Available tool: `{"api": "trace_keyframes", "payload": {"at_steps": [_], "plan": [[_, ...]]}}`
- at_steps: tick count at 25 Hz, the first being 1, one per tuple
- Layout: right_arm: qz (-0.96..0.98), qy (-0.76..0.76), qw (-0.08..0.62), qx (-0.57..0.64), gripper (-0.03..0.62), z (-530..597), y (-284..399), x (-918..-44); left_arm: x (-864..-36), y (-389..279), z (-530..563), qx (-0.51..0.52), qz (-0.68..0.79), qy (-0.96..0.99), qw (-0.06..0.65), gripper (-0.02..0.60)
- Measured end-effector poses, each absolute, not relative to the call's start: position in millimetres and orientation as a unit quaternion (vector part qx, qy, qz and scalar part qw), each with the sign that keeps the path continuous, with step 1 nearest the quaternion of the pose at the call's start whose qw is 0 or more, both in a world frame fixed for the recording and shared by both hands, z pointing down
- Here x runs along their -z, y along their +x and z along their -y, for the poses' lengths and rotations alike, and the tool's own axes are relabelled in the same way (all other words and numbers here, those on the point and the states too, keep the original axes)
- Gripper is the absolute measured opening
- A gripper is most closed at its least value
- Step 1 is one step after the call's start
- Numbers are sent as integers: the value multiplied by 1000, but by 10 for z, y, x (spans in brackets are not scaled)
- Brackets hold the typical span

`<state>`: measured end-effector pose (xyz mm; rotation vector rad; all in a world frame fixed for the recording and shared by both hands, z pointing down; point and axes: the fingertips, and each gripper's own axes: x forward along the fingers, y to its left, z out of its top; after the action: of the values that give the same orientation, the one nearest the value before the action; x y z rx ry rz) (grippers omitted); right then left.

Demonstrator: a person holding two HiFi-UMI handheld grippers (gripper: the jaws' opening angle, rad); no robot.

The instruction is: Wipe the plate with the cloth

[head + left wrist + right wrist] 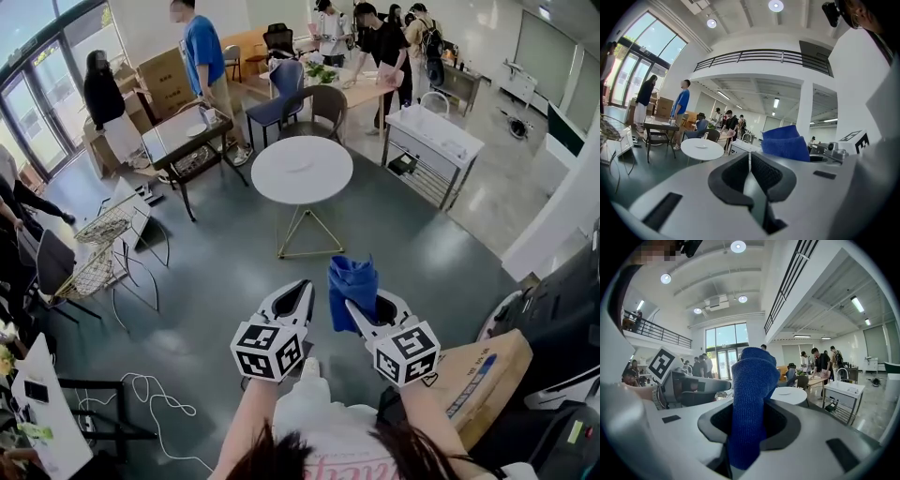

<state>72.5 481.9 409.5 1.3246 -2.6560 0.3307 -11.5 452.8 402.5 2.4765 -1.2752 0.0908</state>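
In the head view, the left gripper [305, 287] is pressing its jaws together with nothing in them. The right gripper [349, 302] is squeezing a blue cloth [352, 278]. A round white table [281, 187] is standing well ahead of both.

In the left gripper view, the jaws are touching, and the plate [701, 146] is lying on that table.

In the right gripper view, the jaws are pinching the cloth, which is sticking up.

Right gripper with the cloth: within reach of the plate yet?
Probably not: the plate sits on the round table across open floor from the right gripper. Nothing blocks the way.
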Motion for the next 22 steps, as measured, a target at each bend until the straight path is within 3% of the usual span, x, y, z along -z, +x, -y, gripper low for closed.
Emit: {"api": "trace_keyframes", "payload": {"at_steps": [22], "plan": [[881,454,78,-107,132,-2896,183,-4049,-4111,-734,-2643,-19,452,872,189,25]]}}
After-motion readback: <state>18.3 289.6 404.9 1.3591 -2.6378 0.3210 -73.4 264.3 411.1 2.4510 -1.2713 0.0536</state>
